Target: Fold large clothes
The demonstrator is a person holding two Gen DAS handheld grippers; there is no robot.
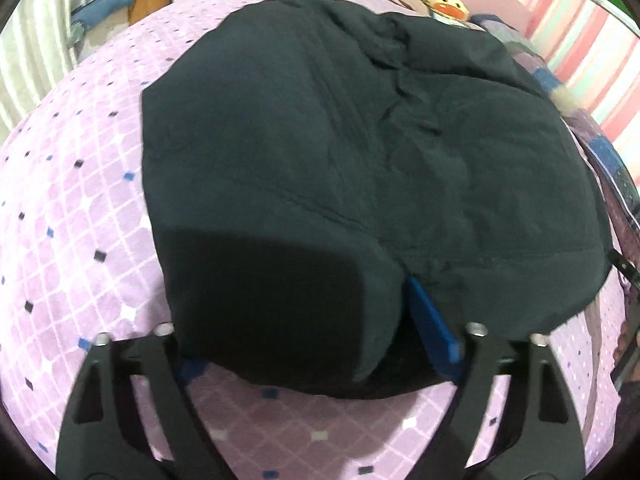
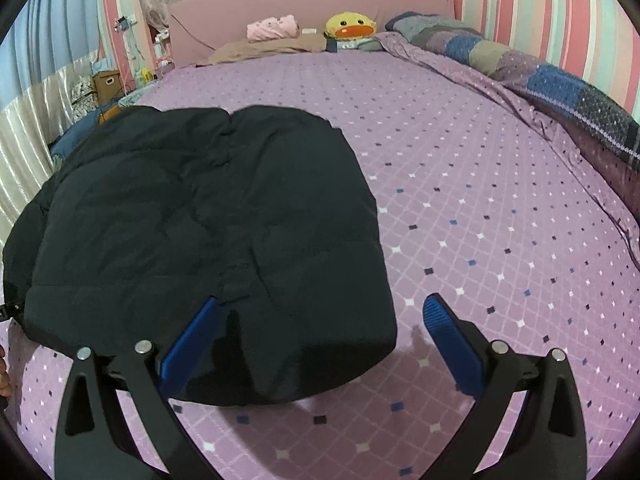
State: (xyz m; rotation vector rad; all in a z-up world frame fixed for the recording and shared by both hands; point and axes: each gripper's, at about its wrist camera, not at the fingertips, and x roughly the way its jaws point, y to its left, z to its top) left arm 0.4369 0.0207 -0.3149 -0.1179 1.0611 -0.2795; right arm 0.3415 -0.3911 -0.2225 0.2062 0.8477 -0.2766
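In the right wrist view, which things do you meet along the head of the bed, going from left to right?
Brown cardboard box → pink folded cloth → yellow duck plush → patchwork quilt.

No text, label, brand, number or sign can be read in either view.
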